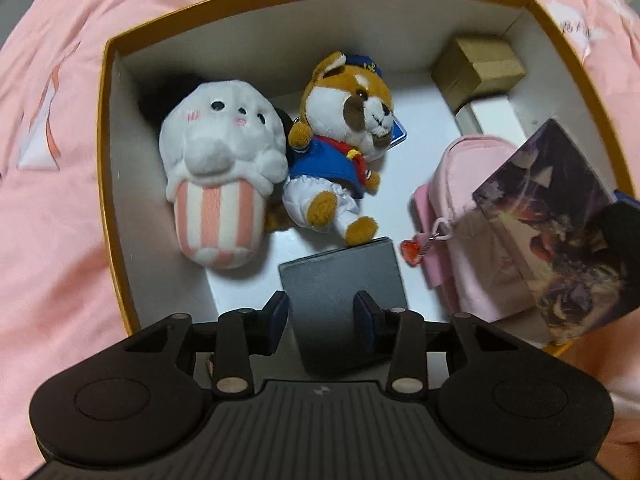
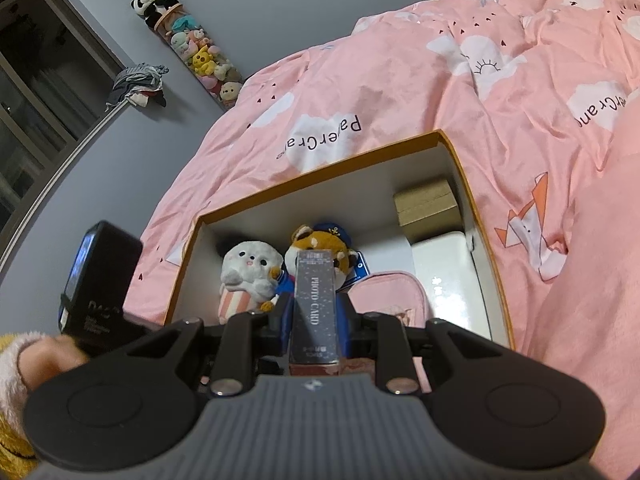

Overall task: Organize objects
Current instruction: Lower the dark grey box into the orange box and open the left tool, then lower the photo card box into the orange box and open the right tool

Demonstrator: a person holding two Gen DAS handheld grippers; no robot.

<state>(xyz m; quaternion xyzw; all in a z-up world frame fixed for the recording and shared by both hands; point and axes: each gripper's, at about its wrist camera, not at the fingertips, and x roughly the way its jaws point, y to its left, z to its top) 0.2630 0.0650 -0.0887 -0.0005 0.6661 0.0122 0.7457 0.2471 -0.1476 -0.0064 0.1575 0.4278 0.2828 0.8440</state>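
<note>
Orange-rimmed open box [image 1: 105, 128] set on bed, over pink cloud-print duvet [image 2: 360, 92].

Inside box, left side: white popcorn plush [image 1: 218, 176] with pink-striped cup, lying flat. Touching it on right: fox plush [image 1: 346, 140] in blue sailor outfit and cap. Far right corner: small kraft carton [image 1: 478, 68], with white box [image 2: 442, 280] just in front. Pink pouch [image 1: 460, 216] at right, red heart charm [image 1: 412, 250] hanging from zipper.

Left gripper [image 1: 323, 314] above near edge of box: jaws spread, dark grey box [image 1: 344, 300] between them, pads apart from its sides on both flanks. Dark grey box leaning against near wall of orange-rimmed box, top edge just beside fox plush foot.

Right gripper [image 2: 316, 314]: jaws pinching photo card box [image 2: 316, 304], held upright above right side of orange-rimmed box, printed face visible in left wrist view over pouch.

Background: panda plush [image 2: 150, 4] atop hanging tube of toys on grey wall.
</note>
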